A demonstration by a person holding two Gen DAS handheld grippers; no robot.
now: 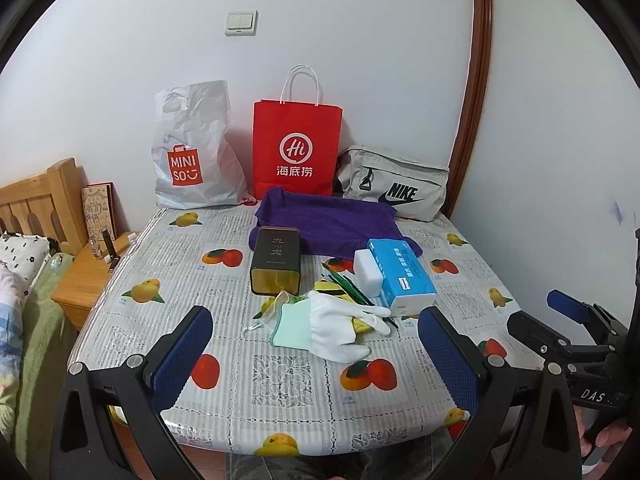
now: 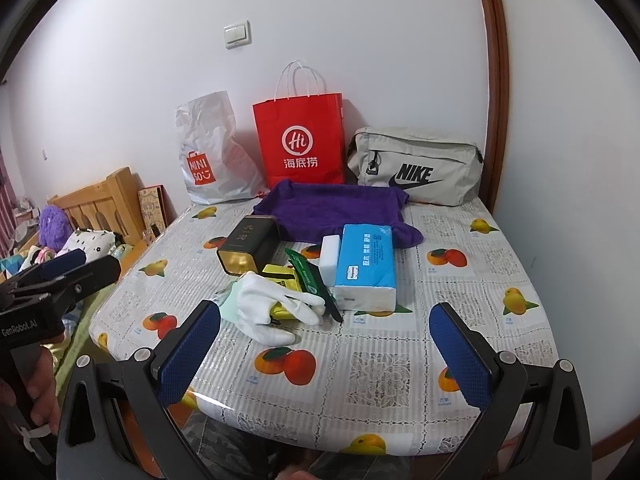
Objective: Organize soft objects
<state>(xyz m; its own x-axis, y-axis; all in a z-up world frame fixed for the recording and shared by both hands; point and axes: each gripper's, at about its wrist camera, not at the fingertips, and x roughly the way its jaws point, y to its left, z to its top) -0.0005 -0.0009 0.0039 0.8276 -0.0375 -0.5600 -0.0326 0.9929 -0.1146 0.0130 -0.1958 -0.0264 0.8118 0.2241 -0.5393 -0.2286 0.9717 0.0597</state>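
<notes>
A white glove [image 1: 336, 326] [image 2: 272, 308] lies mid-table over a yellow packet [image 2: 282, 280]. Behind it are a blue tissue pack [image 1: 402, 272] [image 2: 366, 266], a white sponge block [image 1: 368, 272] [image 2: 330, 258] and a purple towel [image 1: 332, 220] [image 2: 336, 206]. A dark tin [image 1: 276, 260] [image 2: 250, 250] lies on its side. My left gripper [image 1: 316, 330] is open and empty, hovering over the table's near edge before the glove. My right gripper [image 2: 326, 334] is open and empty, just right of the glove. Each gripper shows in the other's view [image 1: 576, 320] [image 2: 68, 272].
A red paper bag [image 1: 296, 148] [image 2: 302, 144], a white Miniso plastic bag [image 1: 196, 152] [image 2: 212, 156] and a grey Nike pouch [image 1: 394, 184] [image 2: 416, 170] stand along the wall. A green packet [image 2: 314, 280] lies by the sponge. A bed and wooden nightstand [image 1: 86, 276] are left of the table [image 1: 280, 384].
</notes>
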